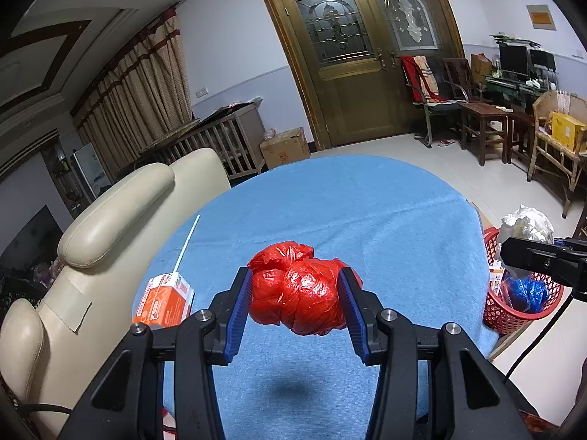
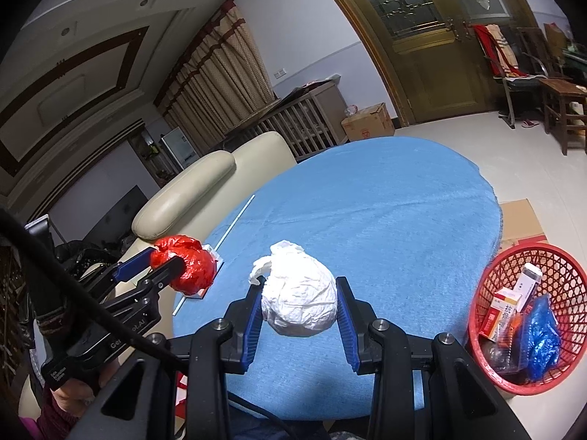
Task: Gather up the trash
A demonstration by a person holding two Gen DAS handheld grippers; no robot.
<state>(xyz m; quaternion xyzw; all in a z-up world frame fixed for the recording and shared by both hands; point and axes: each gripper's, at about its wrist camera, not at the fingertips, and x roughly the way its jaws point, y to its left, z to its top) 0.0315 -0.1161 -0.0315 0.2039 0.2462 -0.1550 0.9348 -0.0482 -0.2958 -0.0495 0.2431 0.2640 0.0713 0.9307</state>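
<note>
**Both grippers clamped on bagged trash above the blue table**

In the left wrist view the left gripper (image 1: 297, 293) sat at lower centre, its blue-padded fingers (image 1: 240, 311) pressed against either side of a crumpled red plastic bag (image 1: 299, 291); the bag hung clear of the blue tablecloth (image 1: 367, 212), with a dark shadow on the cloth below it; to the lower left an orange carton (image 1: 165, 299) lay near the table edge, its printing too small to read, and a thin white stick (image 1: 187, 242) ran up from it; a cream sofa (image 1: 121, 212) filled the left side.

In the right wrist view the right gripper (image 2: 299, 306) held a crumpled white bag (image 2: 299, 293) at lower centre, the blue pads (image 2: 253, 322) tight on its flanks and the bundle raised above the cloth; at the lower right stood a red mesh basket (image 2: 491, 278) beside the table, holding a red-and-white box (image 2: 504, 311) with Chinese characters I could read only in part, a white tube-shaped box (image 2: 530, 278) and a crumpled blue bag (image 2: 543, 341); at the left edge the other gripper carried the red bag, and its black body showed pale lettering beginning "Ge", the rest hidden behind a black cable (image 2: 91, 311); a hand (image 2: 73, 399) gripped its handle at lower left.

A brown cardboard box (image 2: 368, 121) stood on the floor by the wooden double door (image 2: 433, 55) at upper right; its red mark was unreadable.
</note>
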